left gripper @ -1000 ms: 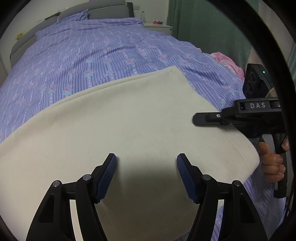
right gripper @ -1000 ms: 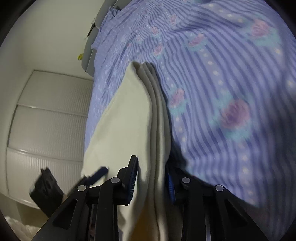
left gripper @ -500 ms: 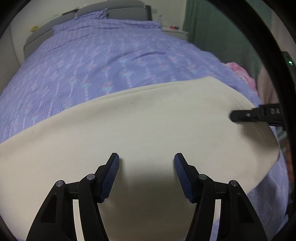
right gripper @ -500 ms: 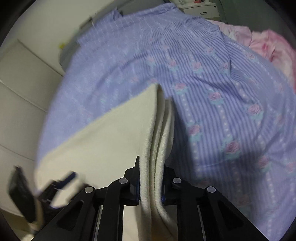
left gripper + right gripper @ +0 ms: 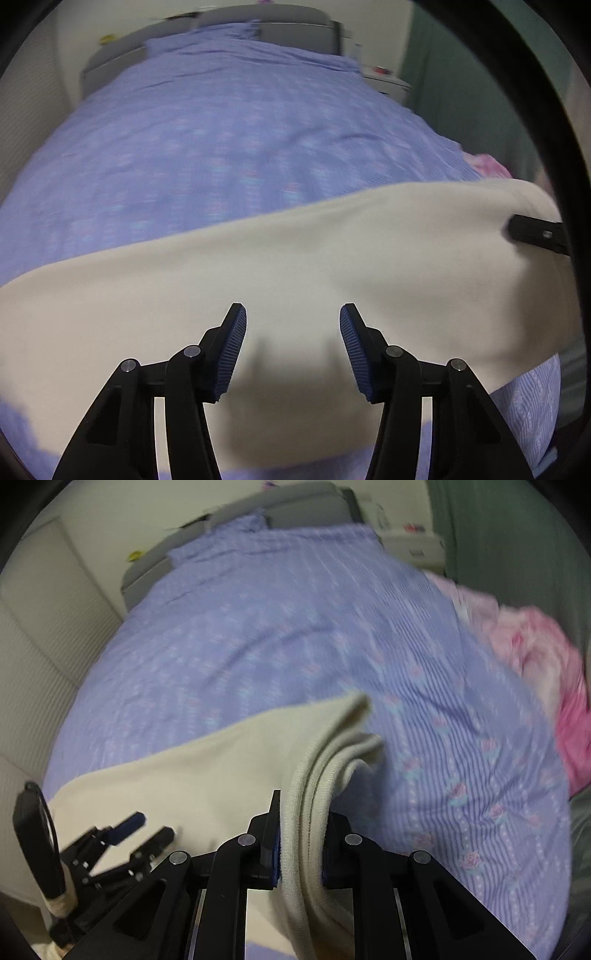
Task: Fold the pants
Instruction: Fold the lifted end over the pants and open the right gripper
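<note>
Cream pants (image 5: pixel 295 258) lie folded in layers across the near part of a bed. My left gripper (image 5: pixel 293 347) is open and empty, hovering just above the cream cloth near its front edge. My right gripper (image 5: pixel 301 843) is shut on the stacked right end of the pants (image 5: pixel 321 760), with several ribbed layers pinched between its jaws. The left gripper also shows in the right wrist view (image 5: pixel 147 827), open over the cloth's left part. One finger of the right gripper shows at the right edge of the left wrist view (image 5: pixel 537 233).
The bed has a purple striped floral cover (image 5: pixel 221 129) and a grey headboard (image 5: pixel 258 18). Pink bedding (image 5: pixel 535 646) lies bunched at the bed's right side. A nightstand (image 5: pixel 413 542) and a green curtain (image 5: pixel 517 535) are at the back right. White wardrobe doors (image 5: pixel 37 646) stand on the left.
My right gripper has closed on the pants' right end and swung to face along the bed. The left gripper has stayed open over the cloth, its view tilting up toward the headboard.
</note>
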